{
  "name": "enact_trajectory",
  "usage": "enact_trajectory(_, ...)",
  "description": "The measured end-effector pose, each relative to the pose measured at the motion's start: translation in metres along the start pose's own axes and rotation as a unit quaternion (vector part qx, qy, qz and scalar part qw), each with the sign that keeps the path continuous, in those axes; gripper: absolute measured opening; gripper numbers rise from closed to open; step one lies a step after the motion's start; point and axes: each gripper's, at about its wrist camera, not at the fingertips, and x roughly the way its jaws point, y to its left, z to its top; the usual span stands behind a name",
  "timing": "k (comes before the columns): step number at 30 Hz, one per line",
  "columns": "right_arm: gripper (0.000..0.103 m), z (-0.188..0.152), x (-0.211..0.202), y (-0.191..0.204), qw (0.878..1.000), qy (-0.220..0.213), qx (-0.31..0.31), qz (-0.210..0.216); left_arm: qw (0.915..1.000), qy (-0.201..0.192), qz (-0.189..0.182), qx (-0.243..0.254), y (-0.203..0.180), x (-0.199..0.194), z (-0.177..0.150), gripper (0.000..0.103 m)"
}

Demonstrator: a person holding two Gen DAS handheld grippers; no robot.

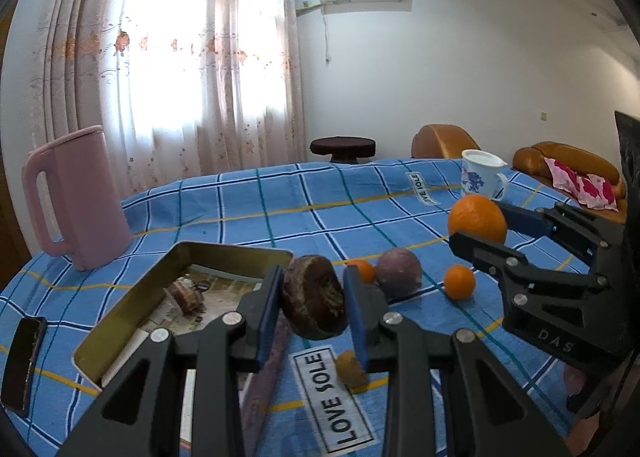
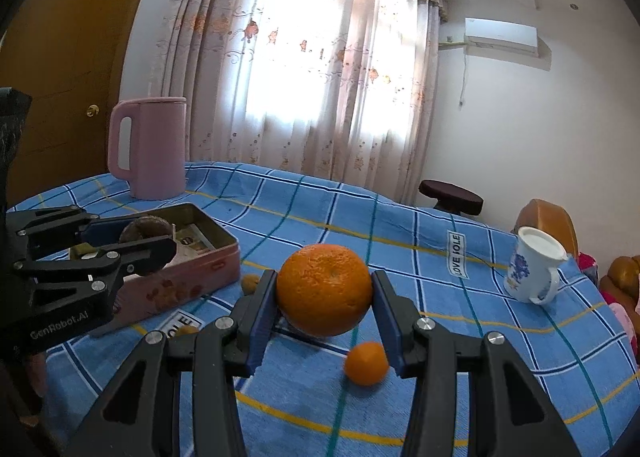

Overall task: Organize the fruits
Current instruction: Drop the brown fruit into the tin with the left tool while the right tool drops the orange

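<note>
My left gripper (image 1: 313, 301) is shut on a dark brown wrinkled fruit (image 1: 314, 303) and holds it above the cloth, beside the open metal tin (image 1: 120, 321). It also shows in the right wrist view (image 2: 132, 237), over the tin (image 2: 216, 253). My right gripper (image 2: 325, 291) is shut on a large orange (image 2: 325, 289) and holds it above the table; it shows in the left wrist view (image 1: 478, 227) with the orange (image 1: 476, 219). On the cloth lie a purple round fruit (image 1: 399, 271), two small oranges (image 1: 460, 281) (image 1: 363, 269) and a small brown fruit (image 1: 352, 371).
A pink jug (image 1: 76, 197) stands at the far left of the blue checked tablecloth (image 1: 280, 201). A white floral mug (image 1: 480, 173) stands at the far right. A dark phone-like object (image 1: 24, 361) lies at the left edge. Sofas and a stool stand behind the table.
</note>
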Motion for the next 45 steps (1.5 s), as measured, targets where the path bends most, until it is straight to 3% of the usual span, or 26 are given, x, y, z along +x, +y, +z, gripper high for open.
enact_trajectory(10,0.048,0.016,0.009,0.019,1.0,-0.006,-0.015,0.019,0.9997,0.005,0.018,-0.016,0.025,-0.002,0.0,0.032)
enact_trajectory(21,0.048,0.038,0.035,0.056,0.996,0.004,-0.02,0.082,0.9981,0.019,0.043,-0.041,0.064,-0.001,-0.004,0.032)
enact_trajectory(31,0.049,0.04,0.07,0.108,0.987,0.049,-0.028,0.154,0.9931,0.049,0.075,-0.076,0.122,0.005,-0.011,0.032)
enact_trajectory(45,0.049,0.026,0.099,0.157,0.973,0.109,-0.073,0.192,0.9892,0.079,0.078,-0.095,0.151,0.018,-0.023,0.033)
